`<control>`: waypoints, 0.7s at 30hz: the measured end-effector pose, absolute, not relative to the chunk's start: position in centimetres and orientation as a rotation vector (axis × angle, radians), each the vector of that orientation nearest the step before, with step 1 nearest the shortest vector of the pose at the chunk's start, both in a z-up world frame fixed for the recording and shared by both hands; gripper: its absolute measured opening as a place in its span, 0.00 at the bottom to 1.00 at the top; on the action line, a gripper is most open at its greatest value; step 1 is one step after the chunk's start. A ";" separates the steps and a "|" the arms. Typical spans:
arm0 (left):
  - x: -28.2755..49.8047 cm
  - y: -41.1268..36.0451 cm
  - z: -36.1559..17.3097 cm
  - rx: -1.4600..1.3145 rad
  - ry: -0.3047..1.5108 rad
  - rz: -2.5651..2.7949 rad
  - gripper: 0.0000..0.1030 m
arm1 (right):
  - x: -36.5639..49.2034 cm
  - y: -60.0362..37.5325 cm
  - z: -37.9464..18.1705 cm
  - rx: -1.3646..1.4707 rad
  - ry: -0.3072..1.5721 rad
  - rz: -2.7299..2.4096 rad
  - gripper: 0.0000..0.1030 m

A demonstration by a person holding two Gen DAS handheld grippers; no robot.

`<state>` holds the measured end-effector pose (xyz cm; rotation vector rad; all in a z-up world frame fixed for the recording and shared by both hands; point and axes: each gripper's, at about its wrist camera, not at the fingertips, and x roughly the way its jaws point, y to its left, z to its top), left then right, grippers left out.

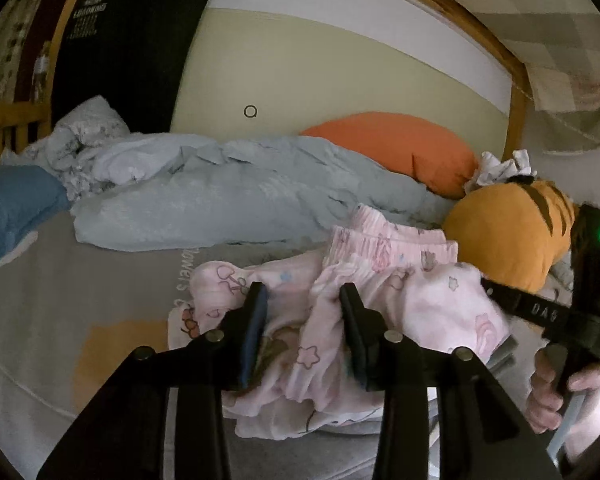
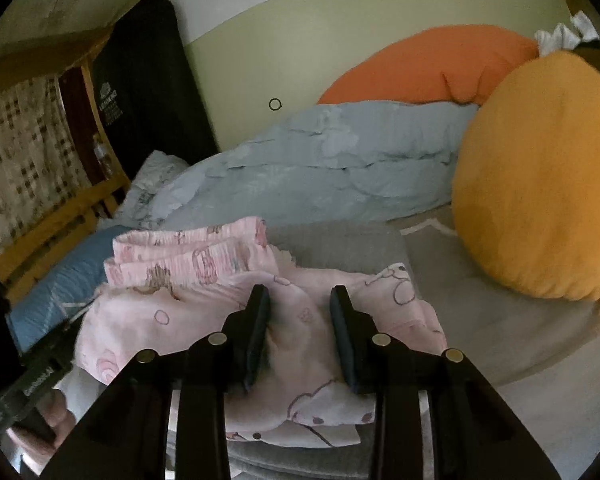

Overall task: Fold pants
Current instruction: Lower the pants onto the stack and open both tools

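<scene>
The left gripper [image 1: 303,294] and right gripper [image 2: 300,296] each pinch a bunch of the pink printed cotton pants [image 1: 432,300], which lie crumpled on the grey bed [image 1: 80,288], near its front edge, before a pale-blue rumpled duvet [image 1: 220,200].

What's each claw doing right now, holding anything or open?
Left claw: closed on a bunch of the pink pants.
Right claw: closed on the pink pants too, fabric pinched between its pads.

Dim room. A bed [image 1: 80,280] under grey cover, crumpled blue duvet [image 1: 220,200], orange pillow [image 1: 400,148] against a green-and-white wall [image 1: 320,68]; wooden frame [image 1: 516,92] alongside.
</scene>
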<state>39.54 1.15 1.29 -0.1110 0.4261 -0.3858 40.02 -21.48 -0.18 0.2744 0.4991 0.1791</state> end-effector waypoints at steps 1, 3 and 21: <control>39.5 1.1 1.4 -0.111 0.427 -0.382 0.37 | 40.0 -21.4 -0.1 0.264 0.498 0.178 0.32; 39.2 0.7 1.7 -0.079 0.410 -0.365 0.38 | 39.9 -21.1 0.1 0.239 0.491 0.175 0.33; 30.0 0.7 12.7 -0.021 0.100 -0.238 1.00 | 32.2 -22.0 9.9 0.188 0.217 0.122 0.99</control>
